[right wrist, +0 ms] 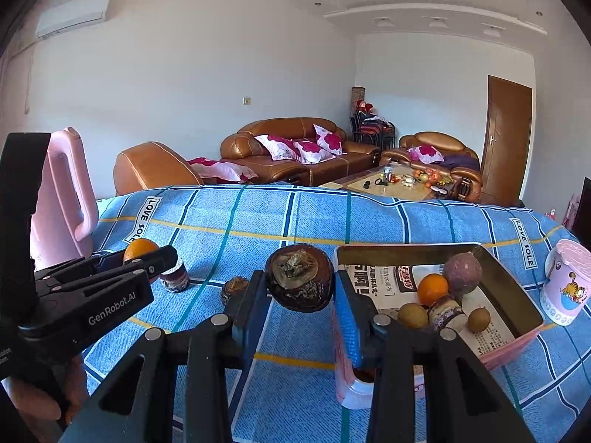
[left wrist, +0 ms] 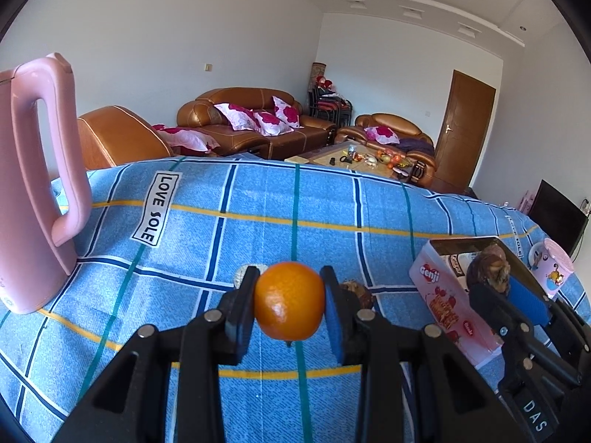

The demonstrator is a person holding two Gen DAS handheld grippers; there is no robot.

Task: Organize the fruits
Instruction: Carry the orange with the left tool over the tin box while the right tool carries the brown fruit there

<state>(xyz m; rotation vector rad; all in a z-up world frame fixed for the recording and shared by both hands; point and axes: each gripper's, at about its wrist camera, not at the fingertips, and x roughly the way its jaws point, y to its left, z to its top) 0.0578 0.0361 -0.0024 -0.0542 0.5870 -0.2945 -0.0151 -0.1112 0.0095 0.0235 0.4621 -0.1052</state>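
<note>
Left tongs (left wrist: 289,304): matt black plastic w/ bare metal pin heads, blue ribbed pads; clamped on orange (left wrist: 289,301), glossy, finely pitted peel. Right tongs (right wrist: 300,301): same matt black plastic, blue ribbed pads; gripping dark brown fruit (right wrist: 299,277), rough, dull, dried-out top. Bench (left wrist: 258,199) covered w/ woven cloth, blue check, matt, slightly wrinkled. Pink kettle (left wrist: 33,184): smooth plastic, soft sheen. Tin box (right wrist: 517,288): dull metal inside walls, glossy printed pink outside, lined w/ newsprint paper. Pink cup (right wrist: 565,280): smooth, printed. Sofas (right wrist: 295,151): shiny brown leather-look. Door (right wrist: 508,136): brown wood, semi-gloss.
</note>
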